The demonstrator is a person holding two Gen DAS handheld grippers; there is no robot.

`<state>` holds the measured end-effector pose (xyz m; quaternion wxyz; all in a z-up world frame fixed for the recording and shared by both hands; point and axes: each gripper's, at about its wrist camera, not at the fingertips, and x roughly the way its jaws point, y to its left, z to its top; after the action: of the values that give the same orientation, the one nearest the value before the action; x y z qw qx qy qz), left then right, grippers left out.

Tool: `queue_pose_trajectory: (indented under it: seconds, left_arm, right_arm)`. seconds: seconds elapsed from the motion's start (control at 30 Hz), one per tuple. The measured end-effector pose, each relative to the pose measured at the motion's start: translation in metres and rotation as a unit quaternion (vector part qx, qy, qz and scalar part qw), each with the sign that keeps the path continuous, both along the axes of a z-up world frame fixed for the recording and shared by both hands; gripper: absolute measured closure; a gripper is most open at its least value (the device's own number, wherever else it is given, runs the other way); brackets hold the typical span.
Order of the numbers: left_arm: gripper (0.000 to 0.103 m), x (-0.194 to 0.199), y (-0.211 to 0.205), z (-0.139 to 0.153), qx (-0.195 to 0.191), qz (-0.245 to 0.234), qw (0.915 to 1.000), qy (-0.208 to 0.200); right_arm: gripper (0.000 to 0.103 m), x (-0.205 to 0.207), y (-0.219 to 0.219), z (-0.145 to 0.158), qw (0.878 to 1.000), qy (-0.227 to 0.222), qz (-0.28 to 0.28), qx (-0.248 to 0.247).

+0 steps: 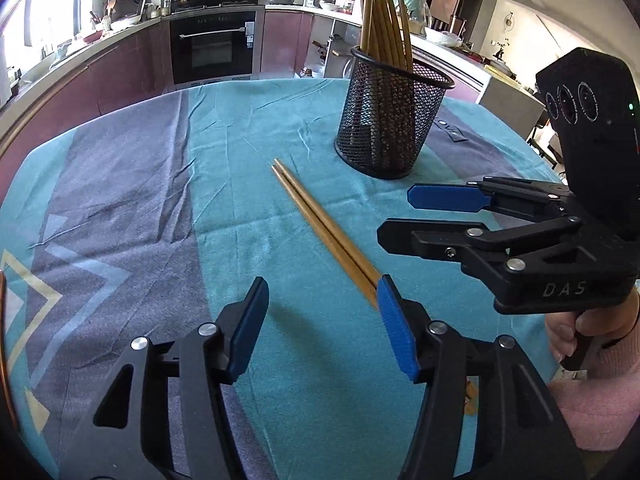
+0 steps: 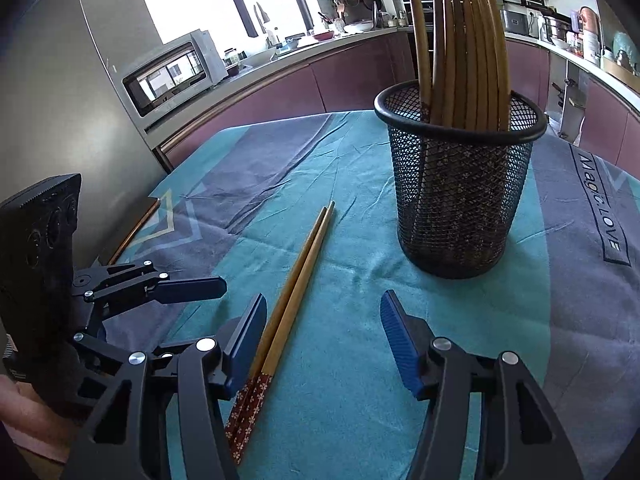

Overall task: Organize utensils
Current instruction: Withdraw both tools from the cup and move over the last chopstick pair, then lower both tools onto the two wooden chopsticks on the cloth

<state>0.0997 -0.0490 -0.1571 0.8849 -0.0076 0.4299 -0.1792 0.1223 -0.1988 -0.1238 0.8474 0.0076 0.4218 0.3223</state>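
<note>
Loose chopstick pair [image 2: 298, 276] flat on tabletop [image 1: 280, 380], just left of mesh holder [image 2: 460, 200] already full of chopsticks. Left claw [image 1: 320, 320] half-open, empty; right claw [image 2: 320, 344] half-open, empty, straddling patterned ends. Best: pinch both sticks together, lift, tip upright, drop into holder. Teal-grey cloth, wrinkled. Kitchen counters, oven behind.

A pair of chopsticks [image 2: 294, 280] lies on the teal tablecloth [image 2: 352, 360] beside a mesh holder [image 2: 460, 196]; right gripper [image 2: 324, 340] open above them.
</note>
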Motion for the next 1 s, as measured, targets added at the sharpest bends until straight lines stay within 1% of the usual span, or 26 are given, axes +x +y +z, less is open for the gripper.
queue_pose_trajectory:
  seconds: [0.07, 0.23, 0.5, 0.67, 0.73, 0.87, 1.0]
  left_arm:
    - [0.047, 0.002, -0.003, -0.002, 0.01, 0.001, 1.0, -0.001]
    - [0.046, 0.002, -0.008, -0.006, 0.014, -0.006, 0.9999, -0.001]
    - [0.045, 0.0, -0.011, -0.008, 0.024, -0.011, 0.9996, -0.003]
    - [0.049, -0.002, -0.012, -0.008, 0.03, -0.012, 0.9994, -0.006]
    - [0.052, -0.003, -0.011, -0.008, 0.033, -0.013, 0.9994, -0.004]
    - [0.053, -0.004, -0.008, -0.008, 0.025, -0.017, 0.9996, 0.001]
    - [0.052, -0.005, -0.008, -0.008, 0.024, -0.017, 0.9996, 0.0]
  right_arm:
    - [0.045, 0.0, -0.003, 0.0, 1.0, 0.002, -0.004, 0.001]
    - [0.045, 0.001, -0.007, 0.0, 1.0, 0.003, -0.01, 0.0]
    - [0.045, 0.001, 0.002, -0.001, 1.0, 0.002, 0.004, -0.007]
    - [0.046, 0.002, 0.009, 0.0, 1.0, -0.006, 0.008, -0.019]
    - [0.049, 0.004, 0.01, -0.001, 1.0, -0.006, 0.009, -0.023]
    - [0.054, 0.008, 0.017, -0.005, 0.999, -0.004, 0.012, -0.039]
    - [0.06, 0.012, 0.024, -0.01, 0.999, 0.001, 0.014, -0.051]
